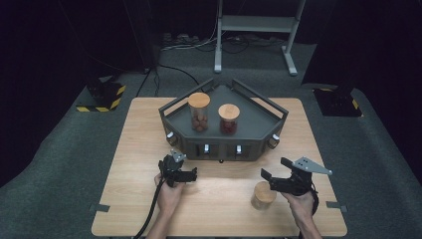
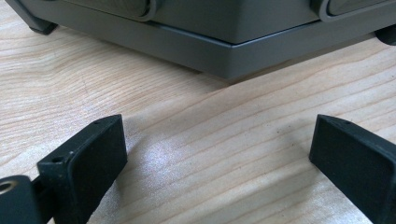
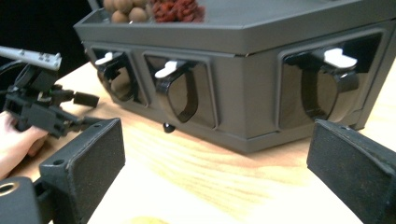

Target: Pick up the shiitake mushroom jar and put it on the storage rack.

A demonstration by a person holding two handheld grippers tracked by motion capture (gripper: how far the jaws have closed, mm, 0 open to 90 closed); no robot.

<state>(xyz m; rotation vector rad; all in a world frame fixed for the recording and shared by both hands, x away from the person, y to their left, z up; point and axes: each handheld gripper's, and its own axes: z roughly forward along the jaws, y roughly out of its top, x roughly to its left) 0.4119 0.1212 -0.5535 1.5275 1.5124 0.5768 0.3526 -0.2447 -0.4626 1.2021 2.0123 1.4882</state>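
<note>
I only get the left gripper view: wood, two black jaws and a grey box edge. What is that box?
Observer: A grey stand with two cork-lidded jars on top, one of brown balls, one of red bits.
Operator: Anything on its front?
Observer: Dark recesses with white levers.
Operator: Where is the other gripper?
Observer: The right gripper is open above a third jar on the table.
Operator: Is that jar held?
Observer: No, the jaws are clear of it.
</note>
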